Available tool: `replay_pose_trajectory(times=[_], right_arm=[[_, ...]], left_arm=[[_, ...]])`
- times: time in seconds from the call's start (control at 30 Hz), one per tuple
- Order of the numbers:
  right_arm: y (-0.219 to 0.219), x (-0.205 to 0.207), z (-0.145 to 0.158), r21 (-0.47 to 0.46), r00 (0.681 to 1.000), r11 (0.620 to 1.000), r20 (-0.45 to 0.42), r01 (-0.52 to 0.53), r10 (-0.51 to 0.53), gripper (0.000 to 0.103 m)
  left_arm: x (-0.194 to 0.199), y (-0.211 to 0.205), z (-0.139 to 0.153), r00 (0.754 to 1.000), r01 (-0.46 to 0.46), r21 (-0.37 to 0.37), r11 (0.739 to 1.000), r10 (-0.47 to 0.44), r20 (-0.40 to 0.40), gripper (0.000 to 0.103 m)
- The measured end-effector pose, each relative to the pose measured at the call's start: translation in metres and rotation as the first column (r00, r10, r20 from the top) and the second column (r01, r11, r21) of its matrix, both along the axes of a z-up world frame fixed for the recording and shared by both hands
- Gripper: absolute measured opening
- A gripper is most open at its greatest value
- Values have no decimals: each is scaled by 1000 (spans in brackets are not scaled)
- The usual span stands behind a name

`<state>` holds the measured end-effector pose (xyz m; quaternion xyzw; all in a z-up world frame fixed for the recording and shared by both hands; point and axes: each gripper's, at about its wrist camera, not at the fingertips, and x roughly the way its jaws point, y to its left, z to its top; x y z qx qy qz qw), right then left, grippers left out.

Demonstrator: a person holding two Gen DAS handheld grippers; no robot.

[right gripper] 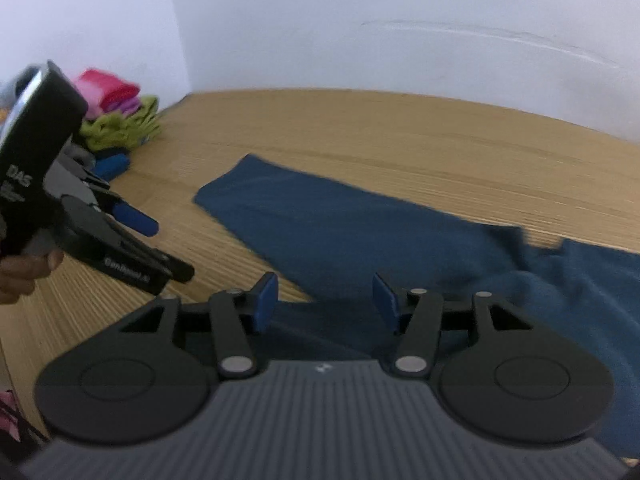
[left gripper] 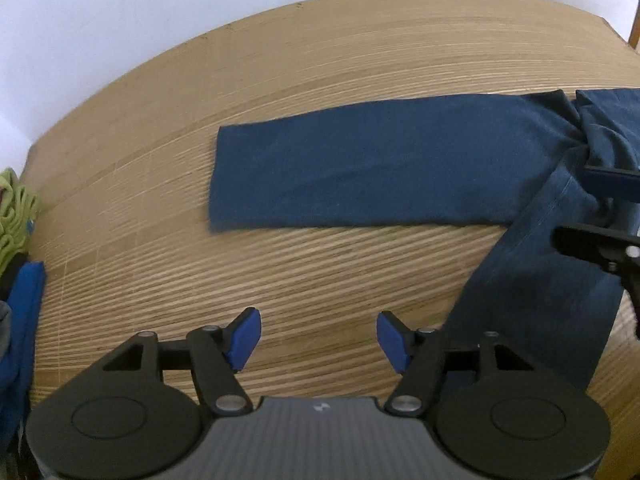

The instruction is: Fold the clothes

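Left tool [left gripper: 319, 340]: jaws stand apart, blue pads clear, nothing between them, bare wood below. Right tool [right gripper: 325, 306]: jaws likewise spread and empty, hovering over dark blue cloth.

Writing: from the right wrist view the left tool's black body shows white lettering "DAS" near the top, with smaller lines under it too blurred to read; a side plate carries a further word, also too soft to make out. A hand [right gripper: 22, 274] grips that handle at the left edge.

Dark blue garment [left gripper: 380, 168] lies flat on the table, well ahead of the left tool. One long rectangular sleeve or leg runs across the left wrist view, its cut end toward the left; a second strip angles down toward the lower right. The two meet in a rumpled bunch at the right edge, beside the right tool's tips.

Table [left gripper: 280, 60]: light wood, fine straight grain, rounded far edge. At its left end sits a pile of clothes [right gripper: 120, 120], pink on top, green and blue beneath. Plain white wall [right gripper: 360, 20] behind, with a faint scuff.
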<state>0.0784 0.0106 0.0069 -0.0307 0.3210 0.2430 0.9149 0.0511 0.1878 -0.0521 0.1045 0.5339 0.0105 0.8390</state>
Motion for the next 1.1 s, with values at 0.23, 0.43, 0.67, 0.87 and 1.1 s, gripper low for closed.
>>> replay_pose_trajectory(times=[0.23, 0.43, 0.67, 0.87, 1.1], right_arm=[[71, 35, -8, -45, 981, 980, -10, -196, 196, 55], [150, 87, -31, -101, 962, 957, -7, -271, 272, 55], [173, 111, -45, -80, 960, 958, -64, -276, 272, 26], [178, 97, -43, 209, 833, 854, -201, -477, 515, 8], [196, 58, -34, 165, 838, 841, -111, -515, 534, 13]], left_arm=[[-7, 31, 1, 996, -90, -9, 996, 90, 19, 69], [-37, 58, 2, 986, -166, -18, 986, 166, 17, 70], [-58, 81, -4, 967, -254, -45, 966, 255, 10, 70], [-66, 97, 0, 962, -274, -34, 961, 274, -2, 70], [-58, 99, 3, 966, -257, -13, 966, 257, 16, 70]])
